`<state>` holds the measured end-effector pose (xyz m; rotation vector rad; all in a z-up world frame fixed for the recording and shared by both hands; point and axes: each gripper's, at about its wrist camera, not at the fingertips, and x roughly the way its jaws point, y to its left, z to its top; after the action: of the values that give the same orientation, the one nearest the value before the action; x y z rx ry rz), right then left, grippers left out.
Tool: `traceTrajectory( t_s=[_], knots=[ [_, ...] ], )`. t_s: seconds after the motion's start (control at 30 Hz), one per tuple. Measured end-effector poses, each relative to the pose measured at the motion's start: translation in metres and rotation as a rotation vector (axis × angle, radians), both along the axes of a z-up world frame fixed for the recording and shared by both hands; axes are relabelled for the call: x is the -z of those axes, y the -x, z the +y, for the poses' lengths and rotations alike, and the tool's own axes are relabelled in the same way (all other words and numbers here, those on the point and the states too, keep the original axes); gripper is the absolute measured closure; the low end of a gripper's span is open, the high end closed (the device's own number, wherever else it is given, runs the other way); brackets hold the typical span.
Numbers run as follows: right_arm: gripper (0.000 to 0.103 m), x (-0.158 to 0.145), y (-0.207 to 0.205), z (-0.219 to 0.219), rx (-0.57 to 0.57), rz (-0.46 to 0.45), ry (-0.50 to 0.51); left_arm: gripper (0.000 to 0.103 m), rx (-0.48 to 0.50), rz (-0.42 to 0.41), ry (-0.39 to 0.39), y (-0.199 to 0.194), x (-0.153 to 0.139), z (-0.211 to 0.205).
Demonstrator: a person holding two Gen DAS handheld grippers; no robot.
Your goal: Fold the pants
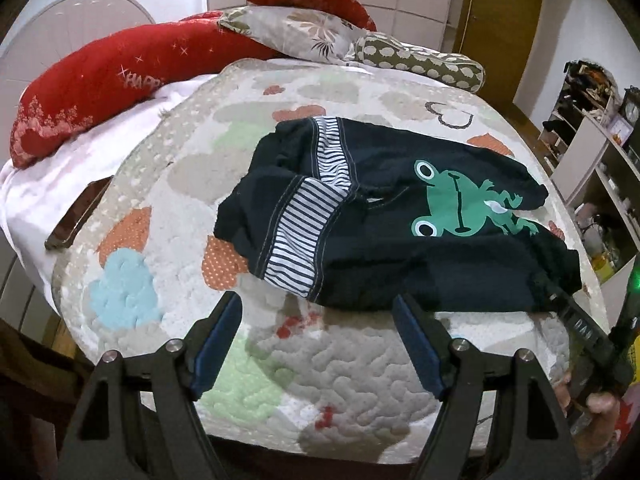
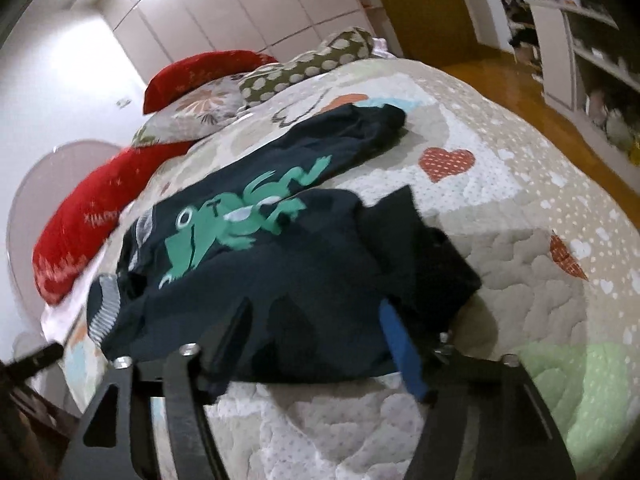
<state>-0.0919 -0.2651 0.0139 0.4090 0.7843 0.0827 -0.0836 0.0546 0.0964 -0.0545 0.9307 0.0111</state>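
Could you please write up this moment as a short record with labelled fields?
garment: dark pants with a green frog print and striped cuffs, lying rumpled, not yet folded
surface: quilted bedspread with heart patches
left gripper: jaws open, hovering just short of the pants' near edge, touching nothing
right gripper: jaws open, astride the pants' near edge, not yet closed on the fabric
background: red pillows, floral pillow, spotted bolster at the far end
beside quilt: a flat dark object, kind unclear
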Motion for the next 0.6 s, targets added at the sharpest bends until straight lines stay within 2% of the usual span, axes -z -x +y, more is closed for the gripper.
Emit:
traceTrajectory(
  t_s=[0.2, 0.27, 0.6],
  knots=[
    [0.020, 0.003, 0.002, 0.034, -0.058, 0.003, 0.245, 0.026, 0.004, -0.009, -0.009, 0.007, 0.000, -0.001],
    [0.019, 0.006, 0.003, 0.040, -0.051, 0.003, 0.295, 0.026, 0.007, -0.009, -0.013, 0.008, 0.002, -0.001],
    [0.015, 0.007, 0.002, 0.048, -0.023, -0.003, 0.345, 0.026, -0.011, 0.017, -0.024, 0.009, 0.014, 0.011]
  ],
)
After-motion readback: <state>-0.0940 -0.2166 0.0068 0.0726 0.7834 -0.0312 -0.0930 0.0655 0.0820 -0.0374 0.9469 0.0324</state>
